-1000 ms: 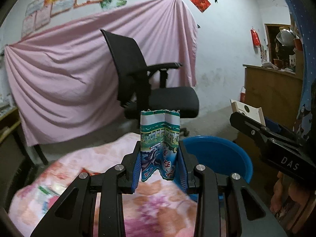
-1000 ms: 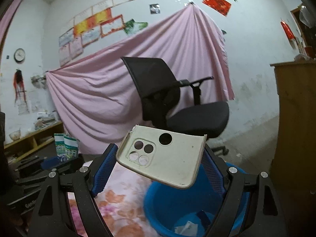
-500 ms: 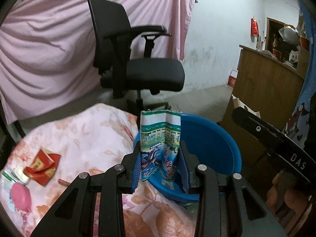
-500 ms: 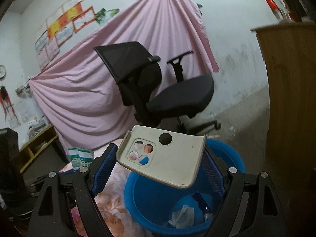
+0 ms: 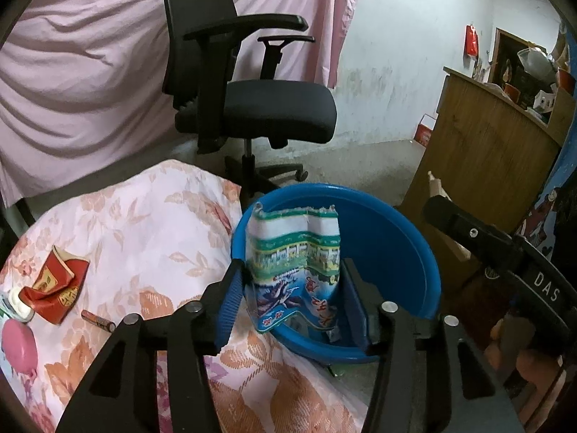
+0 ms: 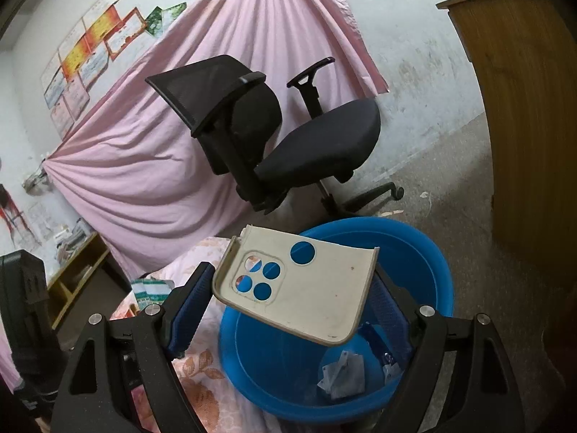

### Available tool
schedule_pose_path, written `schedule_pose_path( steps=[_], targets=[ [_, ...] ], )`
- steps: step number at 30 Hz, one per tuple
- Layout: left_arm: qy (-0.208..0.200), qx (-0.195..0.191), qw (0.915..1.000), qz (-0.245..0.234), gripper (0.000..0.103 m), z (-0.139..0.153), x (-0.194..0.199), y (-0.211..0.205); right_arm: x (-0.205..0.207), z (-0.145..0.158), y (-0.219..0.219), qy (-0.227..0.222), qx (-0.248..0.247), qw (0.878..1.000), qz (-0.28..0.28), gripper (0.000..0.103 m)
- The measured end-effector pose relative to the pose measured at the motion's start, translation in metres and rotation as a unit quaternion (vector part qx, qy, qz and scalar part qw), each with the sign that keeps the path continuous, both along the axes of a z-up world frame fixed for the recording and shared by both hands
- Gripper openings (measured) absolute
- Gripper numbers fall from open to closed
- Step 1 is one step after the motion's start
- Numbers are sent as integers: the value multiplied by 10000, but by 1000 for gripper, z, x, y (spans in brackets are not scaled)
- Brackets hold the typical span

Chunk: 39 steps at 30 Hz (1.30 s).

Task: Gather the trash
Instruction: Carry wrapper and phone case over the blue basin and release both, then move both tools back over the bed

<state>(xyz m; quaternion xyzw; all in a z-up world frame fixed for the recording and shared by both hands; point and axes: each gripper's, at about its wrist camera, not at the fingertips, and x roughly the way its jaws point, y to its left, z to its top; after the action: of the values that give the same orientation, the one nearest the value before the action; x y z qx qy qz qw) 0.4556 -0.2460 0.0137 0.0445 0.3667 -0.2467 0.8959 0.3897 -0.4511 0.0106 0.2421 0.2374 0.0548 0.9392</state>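
Observation:
My left gripper (image 5: pixel 294 288) is shut on a green, white and blue printed wrapper (image 5: pixel 294 252), held upright over the near rim of a blue plastic basin (image 5: pixel 407 252). My right gripper (image 6: pixel 288 306) is shut on a cream phone case (image 6: pixel 306 288) with camera holes, held tilted above the same basin (image 6: pixel 425 259). Crumpled papers (image 6: pixel 342 379) lie in the basin's bottom. The wrapper also shows at the left in the right wrist view (image 6: pixel 148 288).
A floral pink cloth (image 5: pixel 144 223) covers the table left of the basin. On it lie a crushed red packet (image 5: pixel 54 285), a small battery (image 5: pixel 97 321) and a pink round object (image 5: pixel 18 346). A black office chair (image 5: pixel 245 101) stands behind. A wooden cabinet (image 5: pixel 487 151) stands at the right.
Both grippers have tipped downward and moved toward the basin. The wrapper and the phone case now hang over it. Both stay gripped.

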Motion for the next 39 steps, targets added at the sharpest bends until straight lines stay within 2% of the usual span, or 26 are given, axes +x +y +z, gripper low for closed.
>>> schedule_pose_path(
  steps=[13, 20, 22, 25, 28, 30, 32, 34, 36, 39],
  targets=[
    [21, -251, 9993, 267, 58, 5, -1, 17, 3, 1, 1, -11, -73, 10000, -17, 87],
    [-409, -517, 9960, 611, 60, 17, -12, 38, -3, 7, 2, -296, -162, 9994, -73, 90],
    [-577, -592, 9939, 725, 64, 23, -16, 46, -6, 12, 5, -444, -213, 9988, -47, 92],
    [-838, -677, 9901, 905, 73, 34, -22, 58, -9, 18, 12, -625, -304, 9976, 2, 94],
    [-1093, -732, 9854, 1077, 78, 44, -30, 72, -13, 27, 22, -866, -413, 9954, 52, 96],
    [-1254, -754, 9820, 1196, 79, 51, -36, 82, -16, 34, 30, -1030, -482, 9935, 76, 103],
    [-1401, -792, 9783, 1303, 82, 57, -42, 92, -19, 40, 37, -1189, -566, 9912, 110, 103],
    [-1548, -793, 9735, 1484, 100, 60, -47, 102, -22, 48, 48, -1362, -678, 9882, 161, 103],
    [-1793, -855, 9660, 1655, 101, 64, -55, 112, -26, 56, 60, -1552, -778, 9845, 235, 103],
    [-1951, -885, 9602, 1794, 101, 70, -66, 129, -34, 65, 79, -1886, -926, 9772, 318, 103]
  ],
)
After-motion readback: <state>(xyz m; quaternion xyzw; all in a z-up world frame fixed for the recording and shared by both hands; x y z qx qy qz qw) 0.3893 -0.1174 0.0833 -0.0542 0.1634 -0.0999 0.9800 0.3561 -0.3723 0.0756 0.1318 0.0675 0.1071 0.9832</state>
